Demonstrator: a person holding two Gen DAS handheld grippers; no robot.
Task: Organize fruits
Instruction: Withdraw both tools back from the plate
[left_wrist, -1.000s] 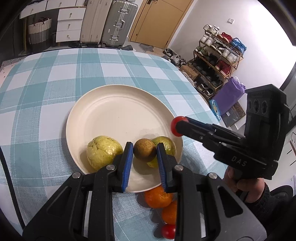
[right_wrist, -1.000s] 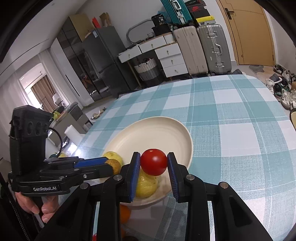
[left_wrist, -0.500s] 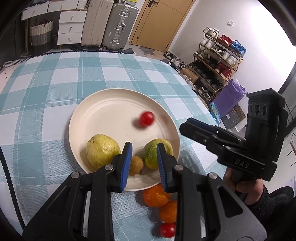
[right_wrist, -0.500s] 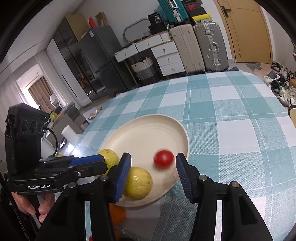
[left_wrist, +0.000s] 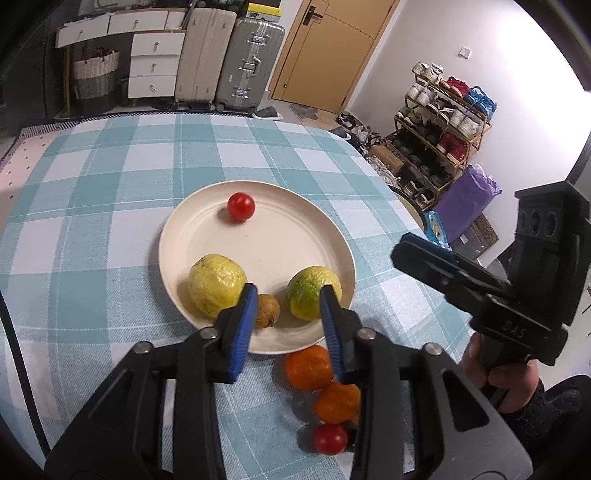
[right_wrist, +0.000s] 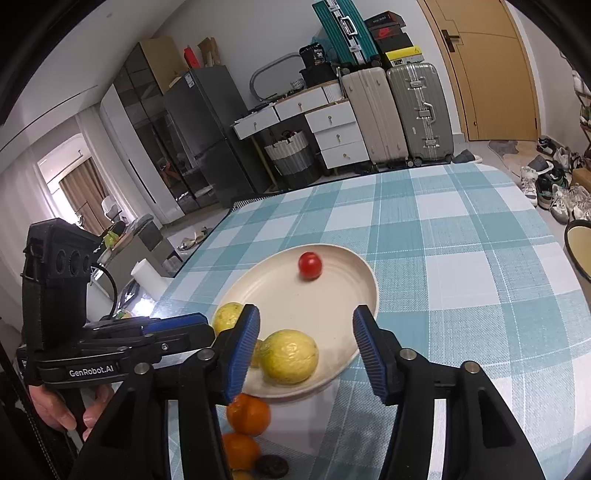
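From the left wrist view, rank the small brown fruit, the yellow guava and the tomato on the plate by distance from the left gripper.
1. Small brown fruit, near rim, just beyond the left gripper.
2. Yellow guava, left of it.
3. Tomato, far side of the plate.

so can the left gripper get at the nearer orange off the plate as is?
Probably yes. The left gripper is open and empty, the orange lies just below it on the cloth beside the plate; nothing covers it.
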